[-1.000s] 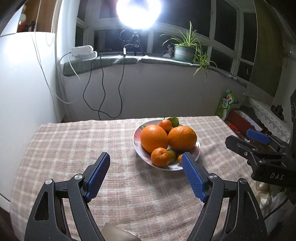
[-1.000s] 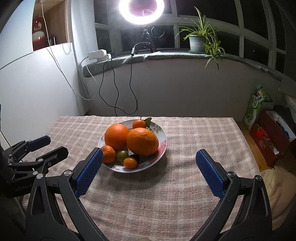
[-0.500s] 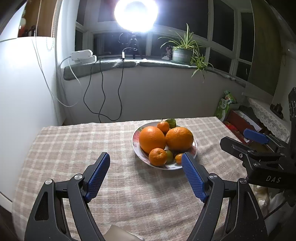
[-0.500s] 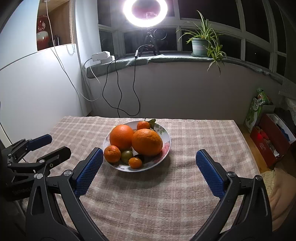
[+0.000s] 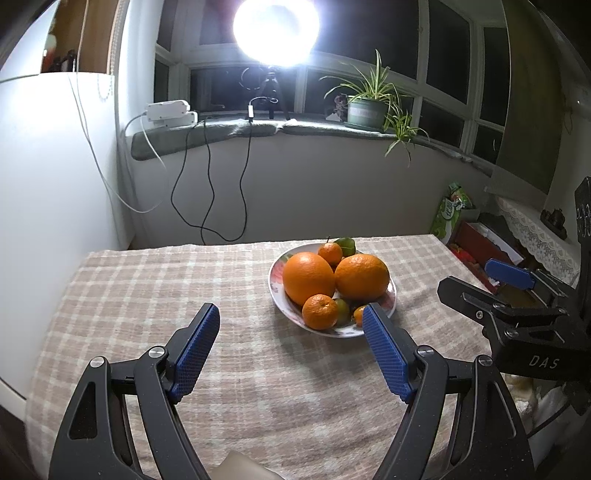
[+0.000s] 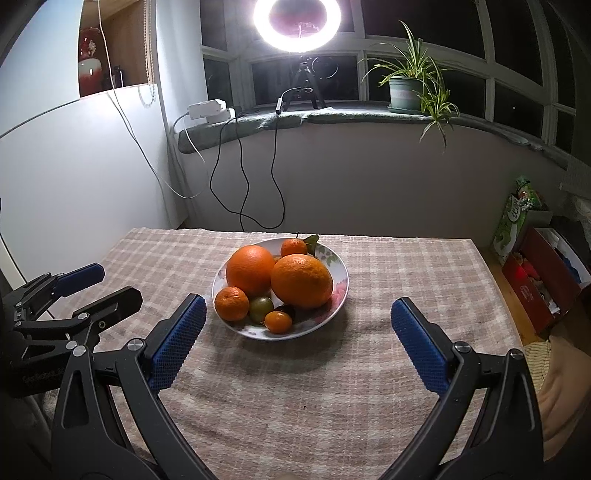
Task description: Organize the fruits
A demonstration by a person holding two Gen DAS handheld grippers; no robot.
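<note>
we hold left gripper (image 5: 291, 314) + right gripper (image 6: 295, 306) jaws spread, empty | short of plate (image 6: 338, 291) for clear approach | fruit all piled there, likely done

A lit ring light (image 6: 297, 22) on a small tripod glares at top centre, standing on the cushioned windowsill (image 6: 332, 118). A potted spider plant (image 6: 410, 86) sits to its right, a white power strip (image 6: 208, 110) to its left, black cables (image 6: 243, 177) hanging down the wall. A checked cloth (image 6: 406, 266) covers the surface. At right edge, a red box (image 6: 535, 280) and green bag (image 6: 511, 221).
</note>
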